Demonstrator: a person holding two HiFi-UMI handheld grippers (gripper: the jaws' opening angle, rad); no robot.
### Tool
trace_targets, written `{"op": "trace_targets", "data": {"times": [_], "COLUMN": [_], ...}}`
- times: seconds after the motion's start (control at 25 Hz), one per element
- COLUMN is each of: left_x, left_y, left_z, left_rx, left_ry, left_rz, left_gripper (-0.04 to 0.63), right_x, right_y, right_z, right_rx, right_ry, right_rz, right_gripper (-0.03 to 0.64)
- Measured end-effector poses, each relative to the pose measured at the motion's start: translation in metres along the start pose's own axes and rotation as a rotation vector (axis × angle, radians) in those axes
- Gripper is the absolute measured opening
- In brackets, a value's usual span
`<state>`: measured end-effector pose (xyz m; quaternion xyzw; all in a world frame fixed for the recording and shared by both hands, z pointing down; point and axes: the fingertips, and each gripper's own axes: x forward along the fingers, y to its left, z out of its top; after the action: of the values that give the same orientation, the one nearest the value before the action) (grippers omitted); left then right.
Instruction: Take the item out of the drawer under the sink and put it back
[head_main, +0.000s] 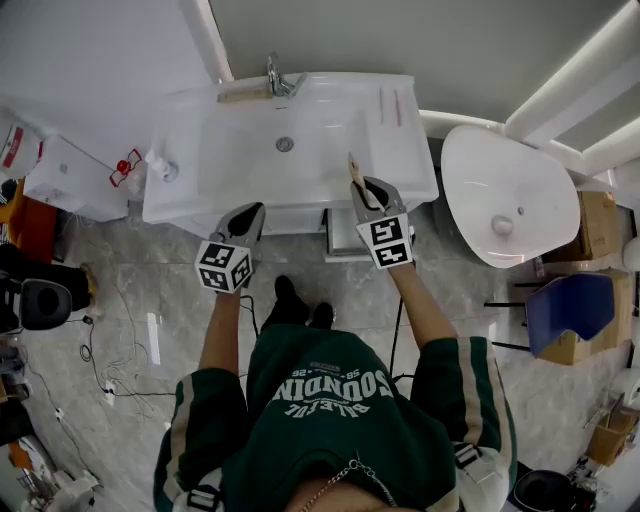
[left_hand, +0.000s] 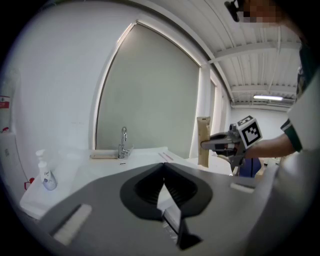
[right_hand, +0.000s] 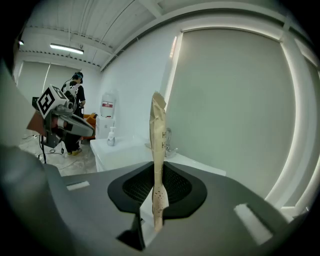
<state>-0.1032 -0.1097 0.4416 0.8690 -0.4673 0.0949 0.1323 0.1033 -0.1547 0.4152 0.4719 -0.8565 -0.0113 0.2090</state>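
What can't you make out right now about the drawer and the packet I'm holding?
Drawer: head view, the sink counter overhangs it and the right hand-held gripper covers part; only a white edge shows, its inside hidden. Neither gripper view shows it.
Packet print: edge-on in the right gripper view, too small in the head view.
Soap bottle label: too small in the left gripper view.

Item: one flat tan paper packet (right_hand: 158, 125), creased, with dark print and speckles. Pose: upright, edge-on to my camera. State: clamped near its lower end between the jaws of my right tool (right_hand: 156, 167). Location: above the white sink's (head_main: 300, 195) front rim.
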Motion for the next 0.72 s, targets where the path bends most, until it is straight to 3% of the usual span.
{"op": "trace_targets", "data": {"times": [0.72], "left_x": [-0.010], "left_y": [0.003], "left_z": [-0.004], "left_rx": [-0.002], "left_ry": [0.000], "left_rz": [-0.019], "left_gripper": [0.051], "right_x": [0.001], "right_y": [0.023], "right_z": [0.000], "right_rx": [0.016], "right_ry": [0.005], "right_rz": [0.013], "right_gripper": [0.049]}}
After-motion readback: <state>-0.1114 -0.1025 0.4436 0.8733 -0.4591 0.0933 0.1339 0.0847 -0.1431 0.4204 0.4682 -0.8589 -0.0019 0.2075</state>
